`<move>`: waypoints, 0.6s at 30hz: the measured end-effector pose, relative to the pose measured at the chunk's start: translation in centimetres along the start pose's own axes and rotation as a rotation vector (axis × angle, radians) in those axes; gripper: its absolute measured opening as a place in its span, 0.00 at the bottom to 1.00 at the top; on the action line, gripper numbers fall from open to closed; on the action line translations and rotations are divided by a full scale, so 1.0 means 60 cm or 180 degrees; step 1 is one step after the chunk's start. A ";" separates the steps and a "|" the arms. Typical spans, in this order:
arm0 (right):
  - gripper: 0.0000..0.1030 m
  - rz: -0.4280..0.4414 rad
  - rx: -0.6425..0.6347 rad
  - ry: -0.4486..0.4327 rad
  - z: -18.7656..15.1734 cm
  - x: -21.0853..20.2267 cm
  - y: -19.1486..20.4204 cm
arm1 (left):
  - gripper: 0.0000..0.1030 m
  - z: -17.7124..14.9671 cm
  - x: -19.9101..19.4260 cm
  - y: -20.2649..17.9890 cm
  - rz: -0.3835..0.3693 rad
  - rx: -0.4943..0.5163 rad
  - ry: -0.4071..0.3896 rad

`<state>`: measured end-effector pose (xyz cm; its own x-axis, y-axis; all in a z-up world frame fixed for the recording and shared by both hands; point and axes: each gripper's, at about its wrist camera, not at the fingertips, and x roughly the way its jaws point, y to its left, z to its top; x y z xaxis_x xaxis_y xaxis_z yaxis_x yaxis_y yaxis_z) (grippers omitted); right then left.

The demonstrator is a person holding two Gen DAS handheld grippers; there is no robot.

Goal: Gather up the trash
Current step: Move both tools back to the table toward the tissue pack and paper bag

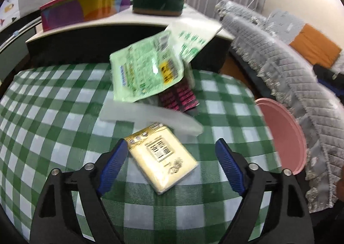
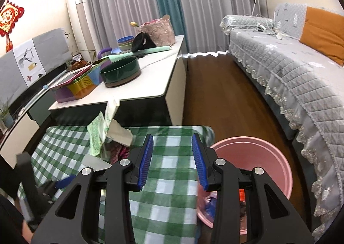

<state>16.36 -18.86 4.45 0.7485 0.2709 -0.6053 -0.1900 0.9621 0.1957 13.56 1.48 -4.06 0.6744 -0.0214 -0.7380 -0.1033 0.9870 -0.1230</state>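
A pale yellow packet [image 1: 163,158] with a barcode lies on the green checked tablecloth [image 1: 53,115]. My left gripper [image 1: 172,142] is open wide around it, and its left pad sits close to the packet's corner. Just beyond lie a clear plastic piece [image 1: 150,117], a pink and black wrapper [image 1: 178,98] and light green wrappers [image 1: 146,70]. The right gripper [image 2: 172,136] hovers over the cloth [image 2: 167,179] near the table's right edge, jaws apart with nothing between them. A pink bin [image 2: 258,158] stands below that edge, with some trash inside.
Beyond the checked table stands a white counter [image 2: 150,85] with a colourful tin [image 2: 81,83] and a dark green round tray [image 2: 120,72]. On the right, across a strip of wooden floor [image 2: 215,98], a grey quilted sofa [image 2: 290,72] runs alongside. The bin's rim [image 1: 286,136] also shows from the left wrist.
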 end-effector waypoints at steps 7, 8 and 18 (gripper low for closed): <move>0.37 0.0232 -0.0020 0.0025 0.006 0.042 0.052 | 0.66 -0.010 0.013 0.007 0.0083 0.0012 0.0074; 0.37 0.0258 -0.0027 0.0021 0.007 0.046 0.059 | 0.61 -0.009 0.014 0.008 0.0097 0.0031 0.0080; 0.37 0.0550 -0.0113 0.0147 0.011 0.116 0.126 | 0.31 0.003 0.000 0.077 0.0224 -0.0220 0.0036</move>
<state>20.55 -9.72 2.20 0.6728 0.4327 -0.6000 -0.3363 0.9013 0.2729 13.23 6.05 -4.54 0.6554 0.0456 -0.7539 -0.2006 0.9728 -0.1156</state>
